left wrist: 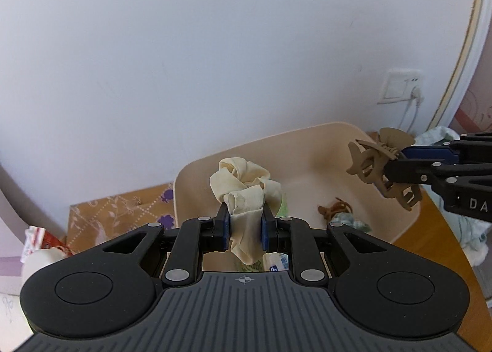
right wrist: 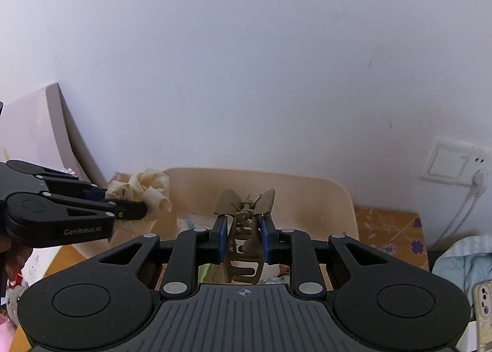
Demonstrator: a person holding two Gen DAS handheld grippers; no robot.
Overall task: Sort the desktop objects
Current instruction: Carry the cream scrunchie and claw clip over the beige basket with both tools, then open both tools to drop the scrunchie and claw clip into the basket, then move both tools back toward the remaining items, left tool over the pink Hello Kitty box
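Observation:
My left gripper (left wrist: 245, 222) is shut on a cream fabric scrunchie (left wrist: 243, 186) and holds it up over the near left part of a beige plastic bin (left wrist: 307, 139). My right gripper (right wrist: 244, 238) is shut on a tan claw hair clip (right wrist: 244, 235) and holds it above the same bin (right wrist: 338, 195). In the left wrist view the right gripper (left wrist: 396, 161) with the clip (left wrist: 381, 173) is at the right, over the bin's right side. In the right wrist view the left gripper (right wrist: 135, 202) with the scrunchie (right wrist: 150, 189) is at the left.
Inside the bin lie a small brown hair tie (left wrist: 333, 209) and a greenish item (left wrist: 353, 224). A patterned brown box (left wrist: 120, 213) stands left of the bin. A wall socket with a white cable (left wrist: 399, 87), light blue cloth (right wrist: 461, 256) and a phone (right wrist: 484, 306) are at the right.

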